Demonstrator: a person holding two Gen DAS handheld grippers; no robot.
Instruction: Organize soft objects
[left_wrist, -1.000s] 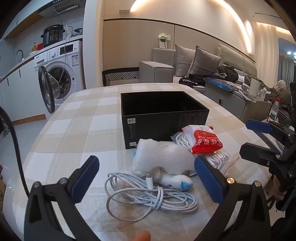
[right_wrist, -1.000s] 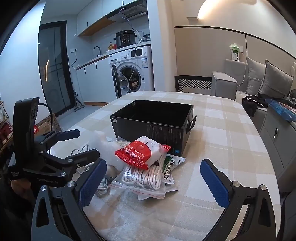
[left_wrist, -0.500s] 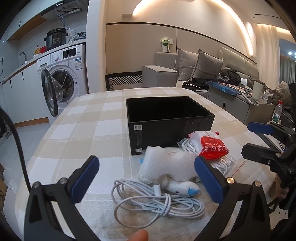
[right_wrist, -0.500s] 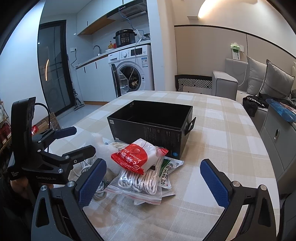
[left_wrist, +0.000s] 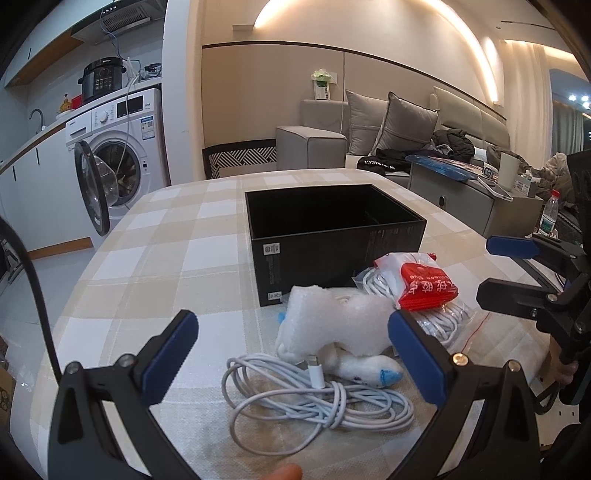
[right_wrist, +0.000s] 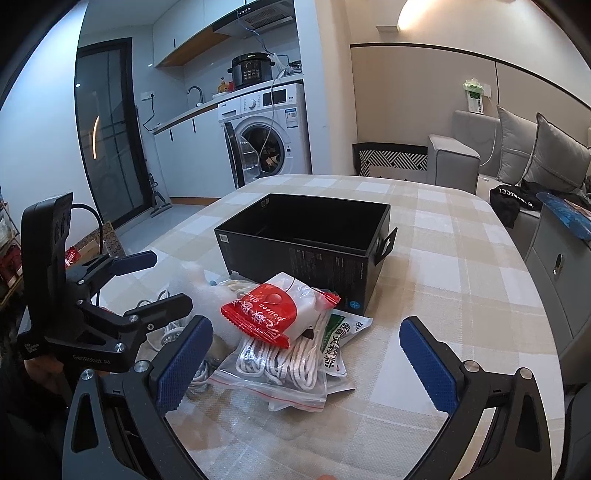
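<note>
Left gripper (left_wrist: 291, 356): jaws wide, empty, held low over the near edge of the table (left_wrist: 166, 258). Between its blue pads (left_wrist: 168, 356) lies a coiled white cable (left_wrist: 317, 400), touching a white foam piece (left_wrist: 340, 323).

Right gripper (right_wrist: 304, 363): jaws wide, empty. Ahead of it a clear bag of white cord (right_wrist: 280, 365) lies on the table, with a red packet (right_wrist: 269, 314) on top and a green-printed packet (right_wrist: 338, 349) partly under it.

Black box (right_wrist: 306, 240): open, upright, just behind the pile; the red packet's far end is near its front wall. Nothing shows inside it. All soft items lie on the table, outside the box.
</note>
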